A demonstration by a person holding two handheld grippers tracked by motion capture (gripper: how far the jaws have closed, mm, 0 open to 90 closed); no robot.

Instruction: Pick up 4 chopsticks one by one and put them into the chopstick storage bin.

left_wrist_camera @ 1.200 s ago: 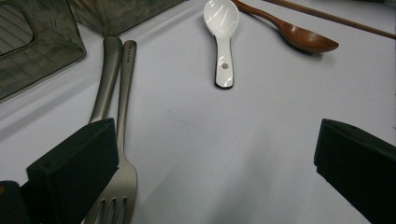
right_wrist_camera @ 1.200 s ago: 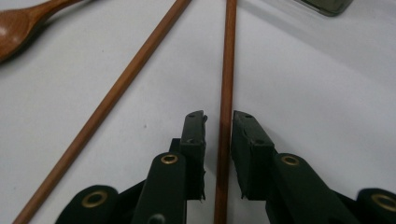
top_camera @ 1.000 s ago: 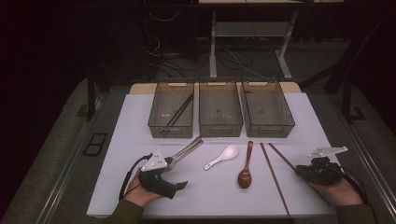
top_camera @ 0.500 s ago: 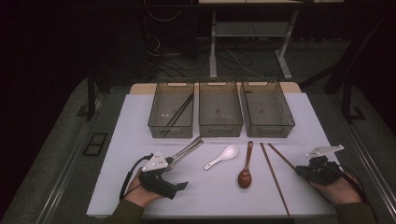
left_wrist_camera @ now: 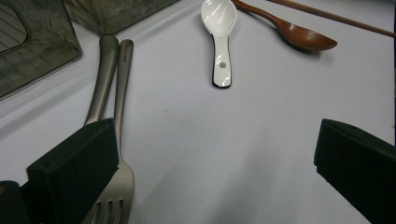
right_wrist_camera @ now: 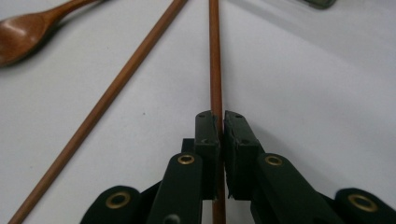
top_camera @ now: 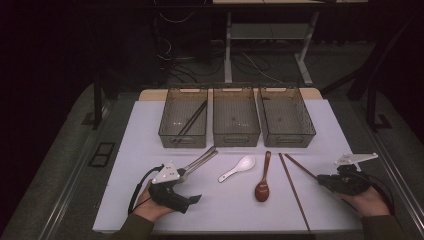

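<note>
While gripped chopstick (right_wrist_camera: pixel 215 56) flat, second chopstick (right_wrist_camera: pixel 112 88), wooden spoon (right_wrist_camera: pixel 28 28) alongside.

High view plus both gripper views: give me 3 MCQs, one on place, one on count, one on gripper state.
1. Where do the dark chopsticks lie?
A. left bin
B. middle bin
C. right bin

2. How many spoons lie on the white mat?
A. one
B. two
C. three

3. What is the right gripper doing?
A. hanging open
B. shut on the wooden spoon
C. shut on a wooden chopstick

Key:
1 A, they rest diagonally in the left bin.
2 B, the white spoon and the wooden spoon.
3 C, its jaws pinch the wooden chopstick; the second chopstick lies free.
</note>
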